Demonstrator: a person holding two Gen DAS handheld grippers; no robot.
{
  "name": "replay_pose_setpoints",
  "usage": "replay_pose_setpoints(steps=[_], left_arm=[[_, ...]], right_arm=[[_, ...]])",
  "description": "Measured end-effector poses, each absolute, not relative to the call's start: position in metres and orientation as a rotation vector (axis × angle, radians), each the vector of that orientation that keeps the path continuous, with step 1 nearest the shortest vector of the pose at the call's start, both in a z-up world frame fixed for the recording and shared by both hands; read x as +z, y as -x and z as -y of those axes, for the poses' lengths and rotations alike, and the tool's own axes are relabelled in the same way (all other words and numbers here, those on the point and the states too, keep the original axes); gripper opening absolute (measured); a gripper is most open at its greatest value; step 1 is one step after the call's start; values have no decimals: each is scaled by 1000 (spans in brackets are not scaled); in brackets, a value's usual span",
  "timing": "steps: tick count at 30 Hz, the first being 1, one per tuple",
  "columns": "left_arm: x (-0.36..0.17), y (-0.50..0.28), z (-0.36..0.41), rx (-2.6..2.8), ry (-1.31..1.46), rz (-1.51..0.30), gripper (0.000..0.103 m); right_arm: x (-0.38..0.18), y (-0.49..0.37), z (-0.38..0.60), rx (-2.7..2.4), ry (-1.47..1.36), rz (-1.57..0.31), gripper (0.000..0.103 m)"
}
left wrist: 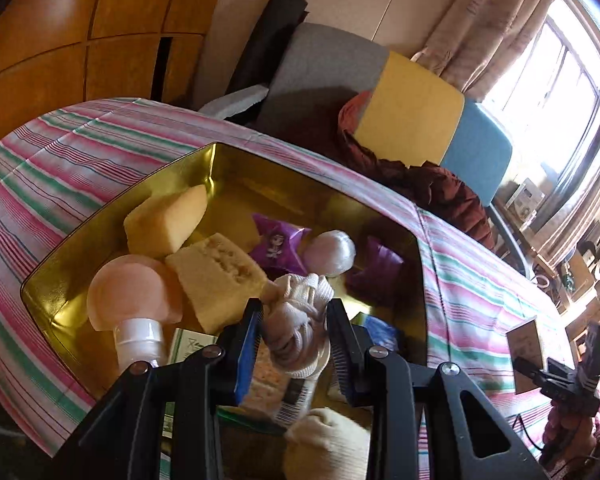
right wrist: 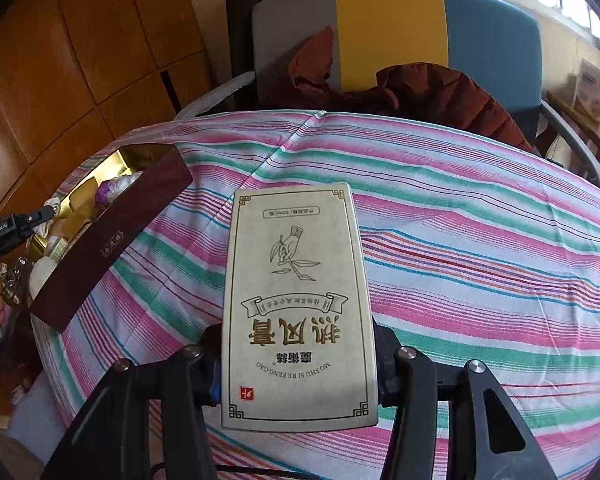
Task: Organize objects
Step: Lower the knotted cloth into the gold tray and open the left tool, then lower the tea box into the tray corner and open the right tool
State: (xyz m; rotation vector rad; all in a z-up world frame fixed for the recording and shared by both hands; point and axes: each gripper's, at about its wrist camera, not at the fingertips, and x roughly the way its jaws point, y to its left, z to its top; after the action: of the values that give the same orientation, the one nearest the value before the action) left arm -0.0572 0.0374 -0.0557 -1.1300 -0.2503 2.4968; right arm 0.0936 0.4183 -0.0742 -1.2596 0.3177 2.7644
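On the far left of the right wrist view, the left gripper [right wrist: 54, 211] reads "GenRobot.AI", its tips hidden inside the gold-lined box [right wrist: 112, 240]. Above that box, its jaws pinch a knotted white cloth bundle [left wrist: 300, 312]; items beneath are cut off. Rightward, the right gripper [right wrist: 300, 372] clamps a cream carton [right wrist: 296, 300] over the striped cloth [right wrist: 480, 240], printed "MO SHU SI RE FENG GAO"; smaller text is unreadable.
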Motion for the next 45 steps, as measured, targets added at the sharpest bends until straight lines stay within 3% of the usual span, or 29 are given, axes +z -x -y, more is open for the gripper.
replay_pose_setpoints(steps=[4,6,14,32,45], left_arm=[[-64,63,-33,2517,1182,248,49],[-65,63,-31,2540,1198,251,51],[-65,42,-19,2603,1117,262,52],[-59,13,-17,2533,1057,359,53],[-59,15,10,2548,1048,411,53]], right_arm=[[-68,-93,-407,2773,1258,-296,52],[-65,-93,-401,2780,1255,-301,52],[-52,-81,-369,2822,1275,-282,52],[-5,52,-237,3032,1399,70,52],[-28,198,-155,2942,1619,516,52]])
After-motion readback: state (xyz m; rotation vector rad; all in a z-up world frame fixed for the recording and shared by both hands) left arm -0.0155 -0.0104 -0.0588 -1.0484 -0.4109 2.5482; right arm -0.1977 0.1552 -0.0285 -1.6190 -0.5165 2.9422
